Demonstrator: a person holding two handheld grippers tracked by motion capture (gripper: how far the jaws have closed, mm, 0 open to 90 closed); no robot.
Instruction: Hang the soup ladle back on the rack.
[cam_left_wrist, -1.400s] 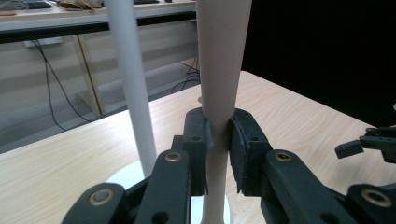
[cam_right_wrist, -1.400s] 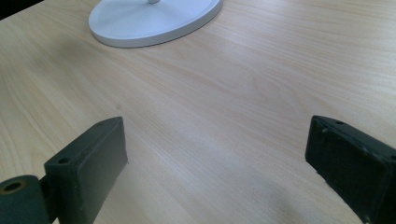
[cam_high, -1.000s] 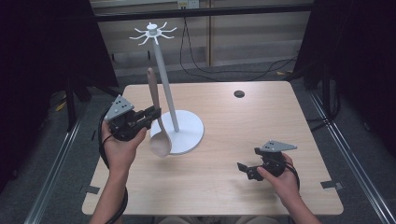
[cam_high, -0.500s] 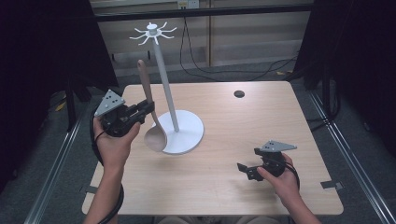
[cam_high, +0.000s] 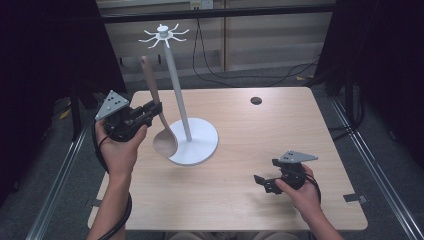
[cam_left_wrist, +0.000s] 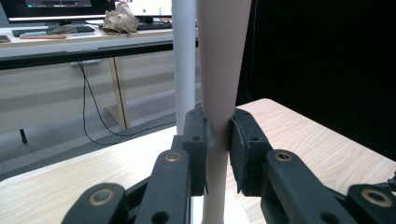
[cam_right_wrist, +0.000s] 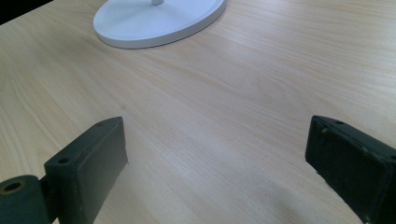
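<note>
A wooden spoon (cam_high: 156, 114) stands nearly upright, bowl down, held off the table at the left. My left gripper (cam_high: 155, 110) is shut on its handle (cam_left_wrist: 218, 70), which runs up between the jaws in the left gripper view. Just right of the spoon rises a white stand: a thin pole (cam_high: 176, 90) on a round base (cam_high: 202, 145), topped by a ring of hooks (cam_high: 164, 35). The spoon's bowl hangs over the base's left edge. My right gripper (cam_high: 263, 182) rests low near the table's front right, open, with bare tabletop between its pads (cam_right_wrist: 88, 163).
A small dark round hole (cam_high: 256, 100) sits in the wooden table (cam_high: 260, 135) at the back right. Cables trail on the floor behind the table. The white base (cam_right_wrist: 159, 21) shows ahead of the right gripper. Metal rails run along both table sides.
My left gripper has lifted the spoon and carried it left and up, turning it more upright beside the pole. The right gripper has stayed where it was.
</note>
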